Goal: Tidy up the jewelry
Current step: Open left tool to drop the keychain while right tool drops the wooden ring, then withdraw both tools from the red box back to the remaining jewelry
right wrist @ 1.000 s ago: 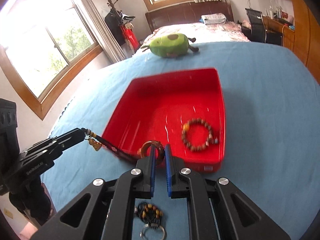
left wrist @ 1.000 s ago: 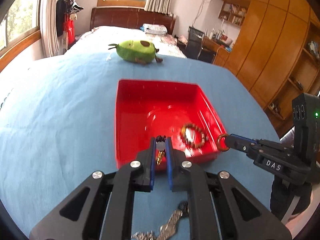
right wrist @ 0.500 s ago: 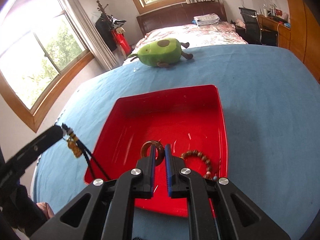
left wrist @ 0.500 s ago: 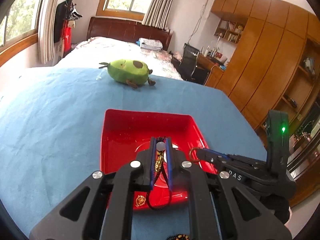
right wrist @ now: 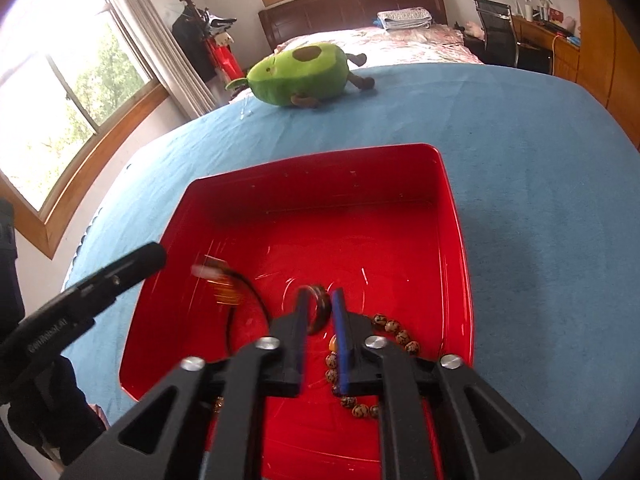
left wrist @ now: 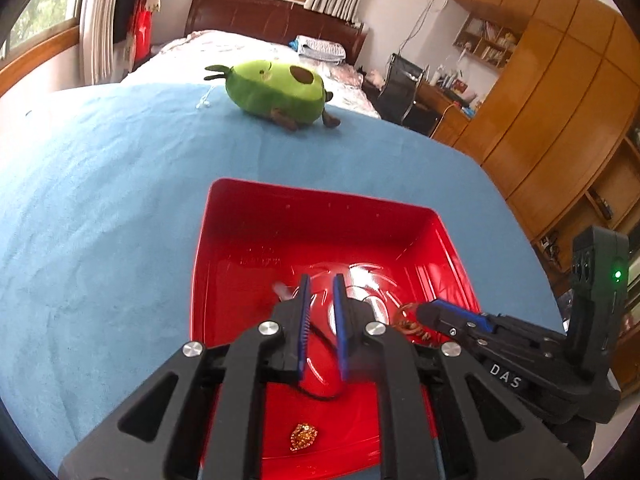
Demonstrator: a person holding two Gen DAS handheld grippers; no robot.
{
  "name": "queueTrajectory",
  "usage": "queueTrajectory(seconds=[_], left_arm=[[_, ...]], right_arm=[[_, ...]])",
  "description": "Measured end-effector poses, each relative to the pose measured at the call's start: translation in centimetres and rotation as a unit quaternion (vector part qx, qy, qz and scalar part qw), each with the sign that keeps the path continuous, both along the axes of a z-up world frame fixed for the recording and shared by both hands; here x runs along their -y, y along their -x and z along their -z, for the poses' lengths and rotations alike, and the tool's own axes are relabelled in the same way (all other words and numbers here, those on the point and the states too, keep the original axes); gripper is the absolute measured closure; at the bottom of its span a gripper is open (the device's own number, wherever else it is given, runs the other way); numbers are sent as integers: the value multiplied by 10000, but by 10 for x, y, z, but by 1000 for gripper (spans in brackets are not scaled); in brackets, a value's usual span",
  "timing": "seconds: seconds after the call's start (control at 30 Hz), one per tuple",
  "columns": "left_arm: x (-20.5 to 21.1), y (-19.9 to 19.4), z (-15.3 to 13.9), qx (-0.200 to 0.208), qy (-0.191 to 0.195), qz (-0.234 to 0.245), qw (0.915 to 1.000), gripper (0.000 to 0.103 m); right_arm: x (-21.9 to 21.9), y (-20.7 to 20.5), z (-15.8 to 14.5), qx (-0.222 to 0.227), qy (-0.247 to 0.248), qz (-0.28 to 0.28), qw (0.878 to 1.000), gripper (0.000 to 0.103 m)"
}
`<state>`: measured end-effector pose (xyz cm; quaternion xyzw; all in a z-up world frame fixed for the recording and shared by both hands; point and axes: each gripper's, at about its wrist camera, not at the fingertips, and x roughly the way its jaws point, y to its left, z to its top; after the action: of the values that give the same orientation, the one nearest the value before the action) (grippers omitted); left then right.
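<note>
Blue-clothed counter (left wrist: 100,200): over red tray (right wrist: 448,184), we note left gripper (left wrist: 320,280) jaws parted, empty; right gripper (right wrist: 320,300) jaws parted, brown ring (right wrist: 318,312) between them.

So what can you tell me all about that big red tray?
The red tray is a shiny, plastic-looking rectangular bin with sloped walls and rounded corners, sitting flat on the blue cloth. Light glints off its ridged floor. Inside lie a brown bead bracelet, a black cord necklace with a gold pendant, and a brown ring between the right tool's parted fingers. Both tools, the left tool too, hang over it.
</note>
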<state>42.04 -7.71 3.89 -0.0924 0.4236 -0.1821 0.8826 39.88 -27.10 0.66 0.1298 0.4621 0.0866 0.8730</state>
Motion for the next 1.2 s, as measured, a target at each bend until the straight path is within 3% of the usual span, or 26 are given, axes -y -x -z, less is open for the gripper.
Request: queueTrajectory(seconds=[0.07,0.33,0.43,0.53,0.63,0.83,1.2], left_arm=[[-1,3,-2,27,-83,-46,10000,74],[-3,22,-13,220,-249,-61,9994,72],[-5,29,-16,279,-288,-124,9991,58],[-4,36,-20,400,-364,-150,9984,53],[-7,44,-23,434,-341,-193,9983,36],[-17,63,-28,524,-518,-334,9967,29],[-34,118,-16,470,-980,-304,9936,29]], right_arm=[[1,4,-2,38,34,7,10000,75],[3,20,-15,167,-19,12,9999,75],[2,23,-18,211,13,18,9998,75],[2,28,-20,229,37,8,9997,75],[2,35,-23,267,83,35,9996,75],[2,52,-27,307,104,-3,9995,75],[-6,99,-25,264,73,-237,9993,75]])
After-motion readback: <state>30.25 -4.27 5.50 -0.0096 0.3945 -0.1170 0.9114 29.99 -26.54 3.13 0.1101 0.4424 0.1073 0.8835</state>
